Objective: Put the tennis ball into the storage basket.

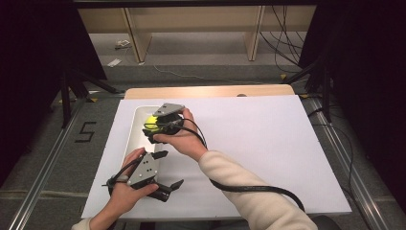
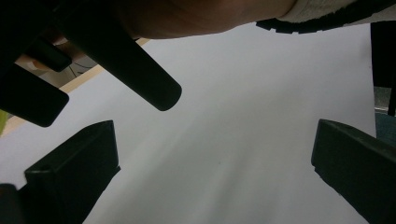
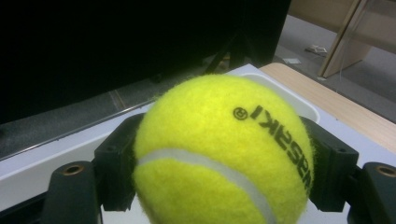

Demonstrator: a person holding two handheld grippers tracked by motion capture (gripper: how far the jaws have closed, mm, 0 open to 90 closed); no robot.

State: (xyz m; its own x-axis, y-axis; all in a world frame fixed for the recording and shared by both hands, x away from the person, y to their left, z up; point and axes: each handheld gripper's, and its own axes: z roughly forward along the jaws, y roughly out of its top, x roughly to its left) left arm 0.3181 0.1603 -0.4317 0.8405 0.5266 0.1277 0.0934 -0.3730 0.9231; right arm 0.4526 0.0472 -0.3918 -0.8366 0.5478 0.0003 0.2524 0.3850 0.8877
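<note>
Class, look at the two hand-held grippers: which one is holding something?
The right hand-held gripper, over the white tray, clamps a yellow tennis ball. The left hand-held gripper is open.

Right tongs (image 1: 152,129) over the white tray (image 1: 136,136) at the bench's (image 1: 268,143) left side, clamped on a yellow-green ball (image 1: 152,121). Left tongs (image 1: 168,170) nearer the front edge, jaws apart, above the white sheet, holding nothing.

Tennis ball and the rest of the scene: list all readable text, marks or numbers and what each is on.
"5": dark numeral on the grey floor left of the table.
Circled mark on the tennis ball, before the brand print, too small to read for sure.
Brand print on the tennis ball: runs upside down and curves off the side; looks like "...SAKI", not fully readable.
No other text is legible.
</note>
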